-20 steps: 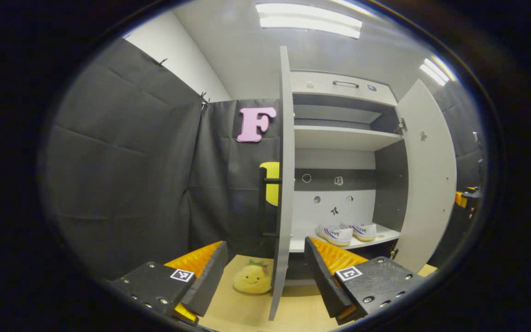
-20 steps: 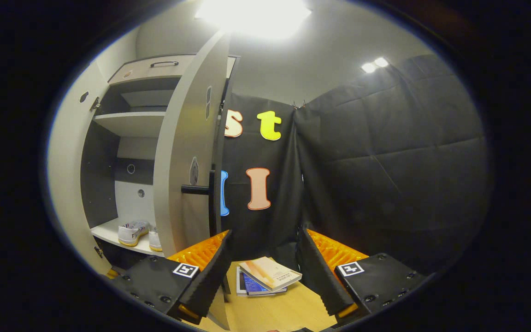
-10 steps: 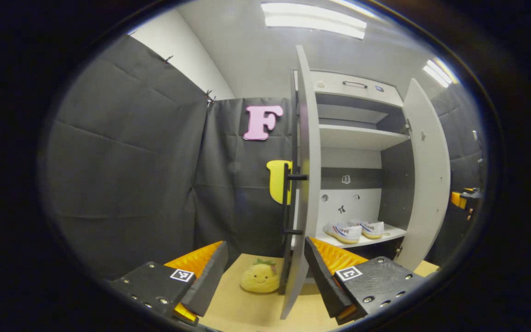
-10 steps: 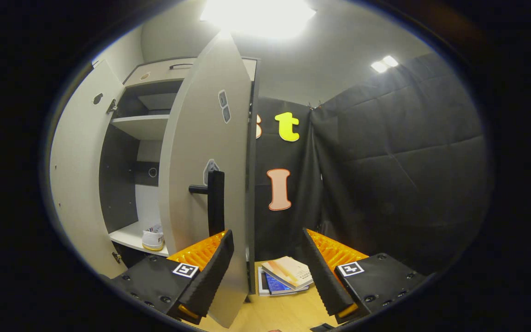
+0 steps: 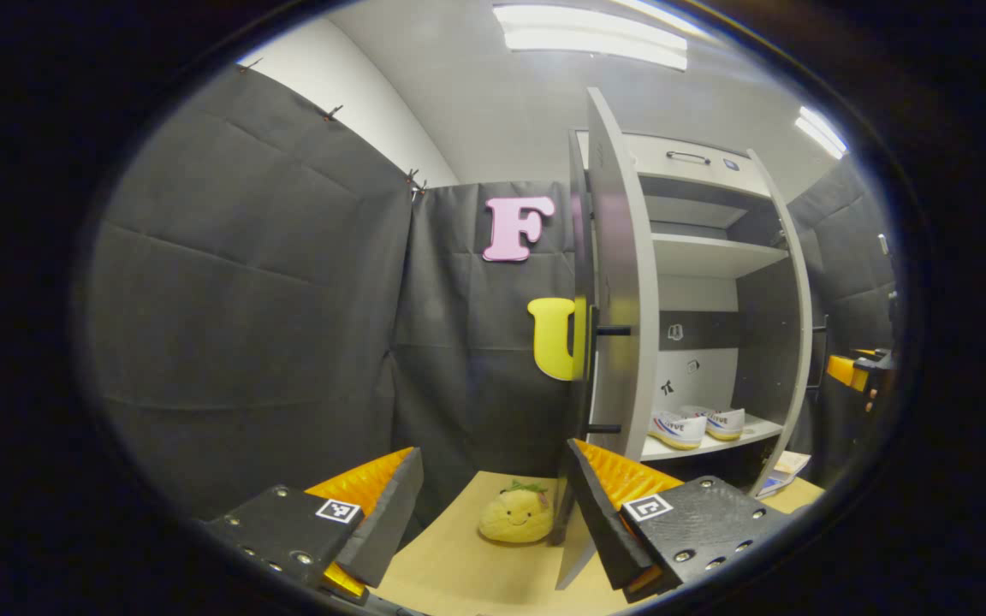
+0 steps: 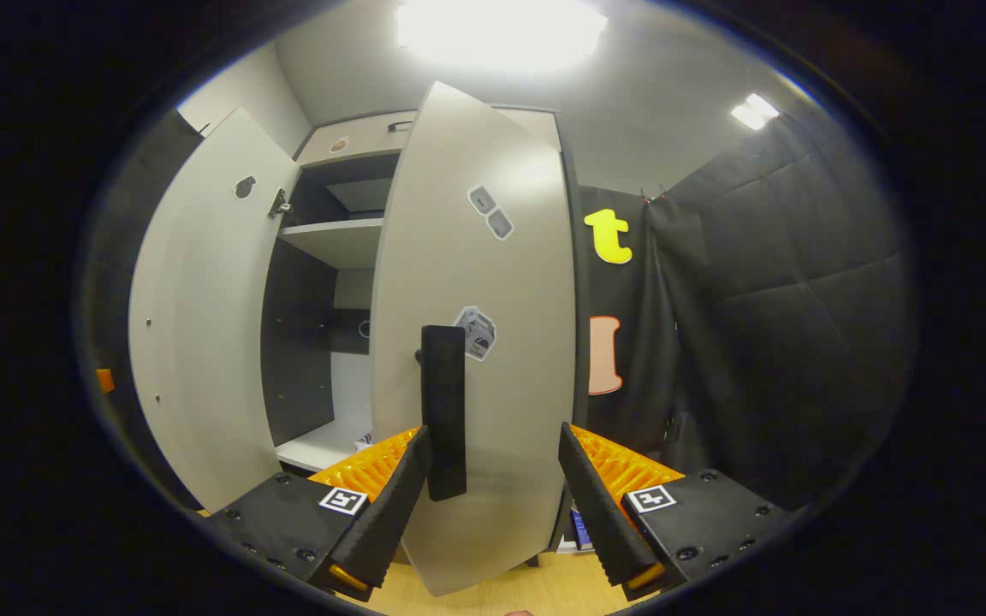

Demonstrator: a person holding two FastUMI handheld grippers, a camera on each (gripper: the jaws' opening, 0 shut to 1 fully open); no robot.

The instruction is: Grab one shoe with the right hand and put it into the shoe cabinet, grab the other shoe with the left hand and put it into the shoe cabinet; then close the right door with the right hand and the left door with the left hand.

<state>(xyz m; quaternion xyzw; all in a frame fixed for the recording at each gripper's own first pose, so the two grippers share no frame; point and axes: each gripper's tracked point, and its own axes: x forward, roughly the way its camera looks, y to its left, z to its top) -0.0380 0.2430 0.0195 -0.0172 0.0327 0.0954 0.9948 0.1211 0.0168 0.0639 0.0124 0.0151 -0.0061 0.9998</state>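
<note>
Here the right tongs (image 6: 493,488) stand spread before the grey right cabinet door (image 6: 476,342); left tongs (image 5: 493,505) spread beside the left door (image 5: 621,282), white shoes (image 5: 698,425) shelved inside.

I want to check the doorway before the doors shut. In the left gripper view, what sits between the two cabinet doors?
In the left gripper view, between the left door and the right door lies the open cabinet, with two shoes on its lower shelf.

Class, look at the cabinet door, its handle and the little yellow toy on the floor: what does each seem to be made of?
Cabinet door: probably laminated board, smooth matte grey.
Handle: matte black bar, metal or plastic, unclear.
Yellow toy: plush fabric, soft fuzzy surface.
</note>
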